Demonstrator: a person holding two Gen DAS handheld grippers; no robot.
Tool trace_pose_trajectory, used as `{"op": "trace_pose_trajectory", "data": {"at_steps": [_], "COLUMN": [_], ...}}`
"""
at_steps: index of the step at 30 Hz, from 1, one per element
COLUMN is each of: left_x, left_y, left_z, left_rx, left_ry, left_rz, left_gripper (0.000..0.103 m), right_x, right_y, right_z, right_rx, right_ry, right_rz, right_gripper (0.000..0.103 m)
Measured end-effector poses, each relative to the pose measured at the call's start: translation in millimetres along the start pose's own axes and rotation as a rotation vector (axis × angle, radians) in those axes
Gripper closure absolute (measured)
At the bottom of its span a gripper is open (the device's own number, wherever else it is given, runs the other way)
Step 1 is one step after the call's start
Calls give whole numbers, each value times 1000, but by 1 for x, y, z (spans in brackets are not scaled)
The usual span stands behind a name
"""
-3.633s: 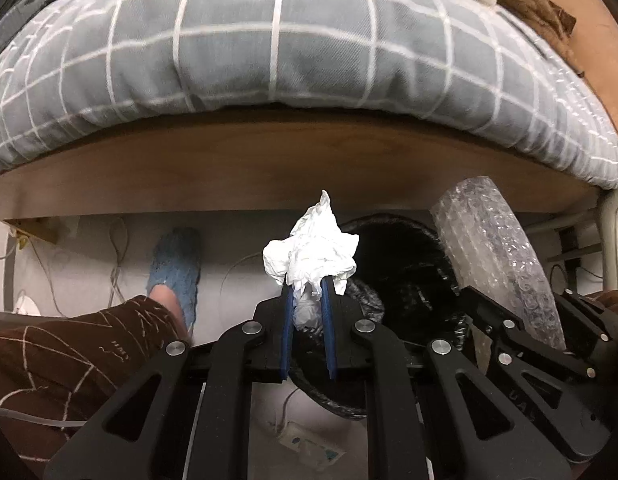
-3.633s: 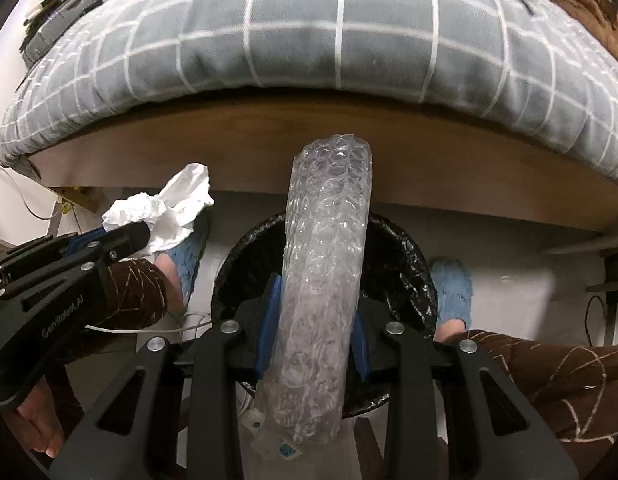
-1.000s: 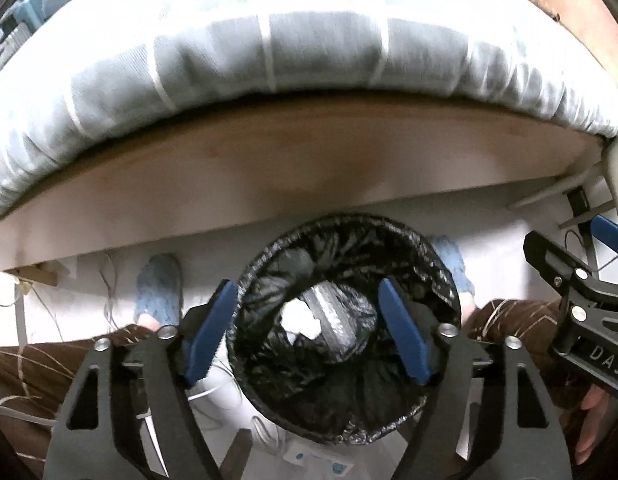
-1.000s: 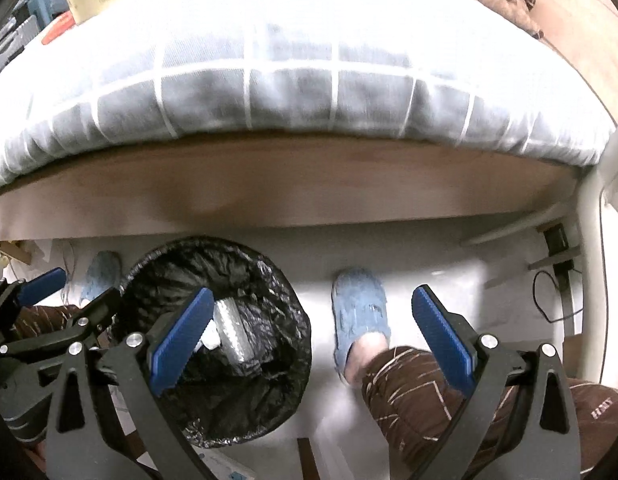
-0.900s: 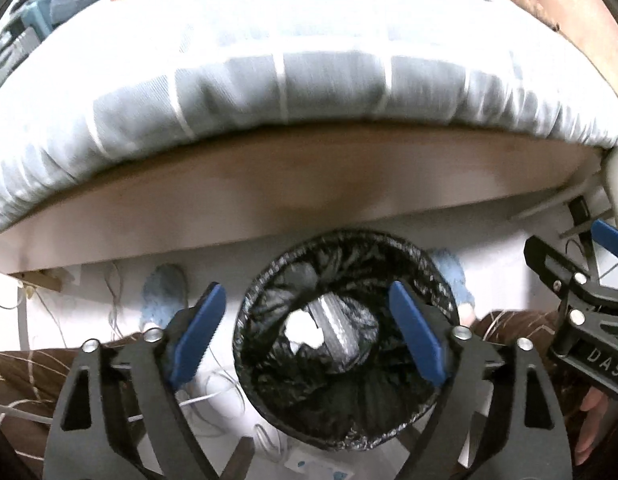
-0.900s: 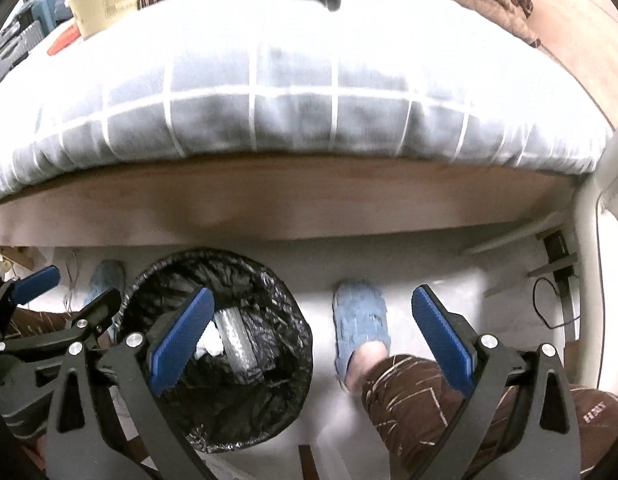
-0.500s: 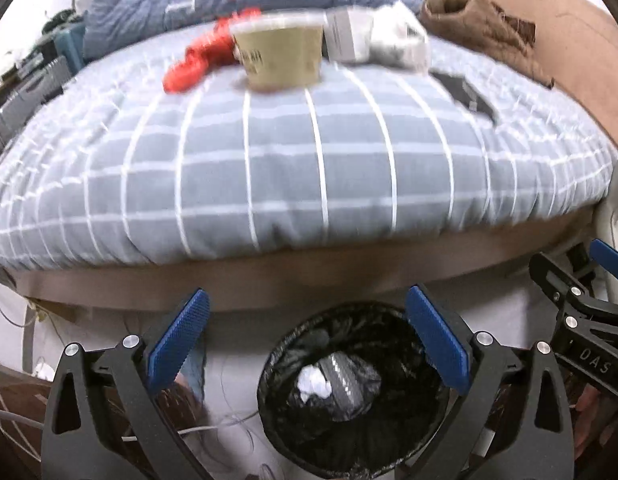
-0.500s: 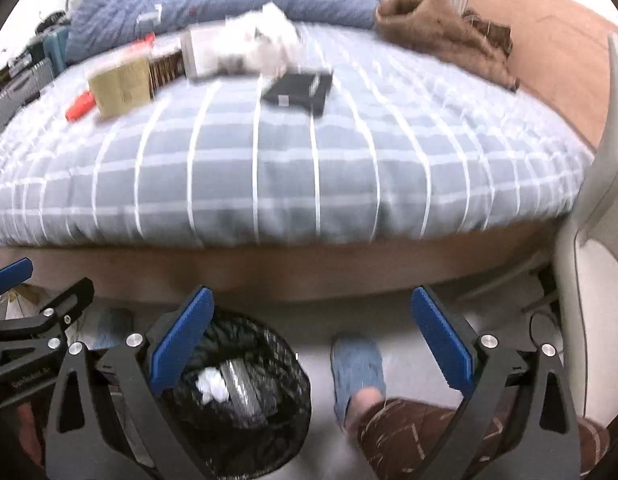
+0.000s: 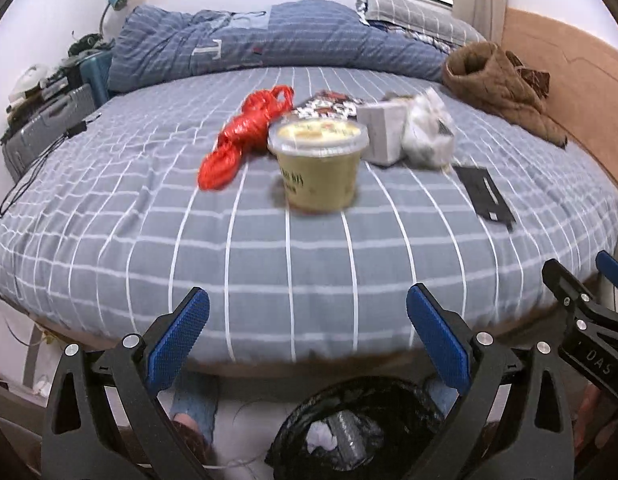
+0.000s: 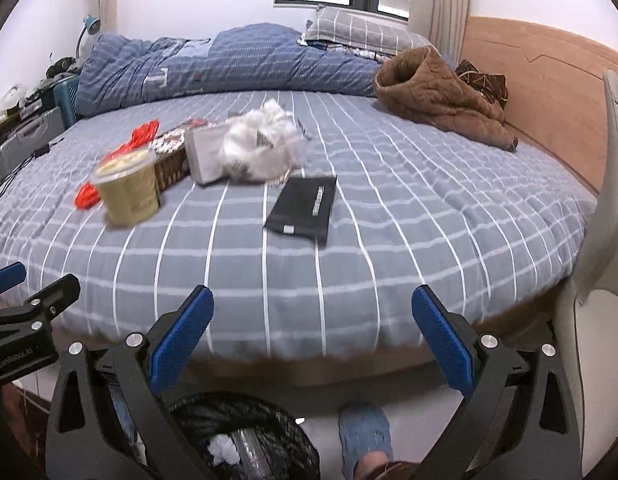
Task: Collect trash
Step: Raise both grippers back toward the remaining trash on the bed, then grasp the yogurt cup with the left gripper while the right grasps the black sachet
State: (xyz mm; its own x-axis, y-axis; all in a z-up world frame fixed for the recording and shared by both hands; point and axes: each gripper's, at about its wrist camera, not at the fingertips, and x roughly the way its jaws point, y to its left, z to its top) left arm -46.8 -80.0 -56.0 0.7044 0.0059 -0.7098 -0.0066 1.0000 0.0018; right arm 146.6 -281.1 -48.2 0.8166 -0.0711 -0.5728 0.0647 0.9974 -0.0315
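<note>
Left gripper and right gripper: both spread wide, empty; lidded cup and black pouch well ahead on bed.

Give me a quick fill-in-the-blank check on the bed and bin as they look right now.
1. The crumpled tissue lies inside the black ____.
2. Both the left hand-held gripper and the right hand-held gripper are ____, with nothing between the pads.
3. The lidded cup stands ____ on the bed.
4. The rope beside the cup is ____ in colour.

Missing words: bin; open; upright; red
</note>
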Motion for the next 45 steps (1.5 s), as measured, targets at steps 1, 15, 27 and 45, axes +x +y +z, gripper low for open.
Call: {"op": "trace_pose_trajectory", "data": {"at_steps": [1,15,27,45], "left_x": [2,49,93,123], "left_y": [0,3,4,-6], "left_z": [5,56,79,92], "left_rx": [-2,5,9,11], "left_ry": [-5,-33,8,32], "left_rz": [1,16,-2,-43], "left_gripper": [6,6,6,29], "right_x": [5,63,118,160], "right_y": [0,-2,-5,0], "right_z": [4,50,69,69], "right_rx": [0,15,39,49], "right_ry": [-2,15,132,249], "right_rz": [1,14,-1,33], "right_gripper": [8,8,8,45]}}
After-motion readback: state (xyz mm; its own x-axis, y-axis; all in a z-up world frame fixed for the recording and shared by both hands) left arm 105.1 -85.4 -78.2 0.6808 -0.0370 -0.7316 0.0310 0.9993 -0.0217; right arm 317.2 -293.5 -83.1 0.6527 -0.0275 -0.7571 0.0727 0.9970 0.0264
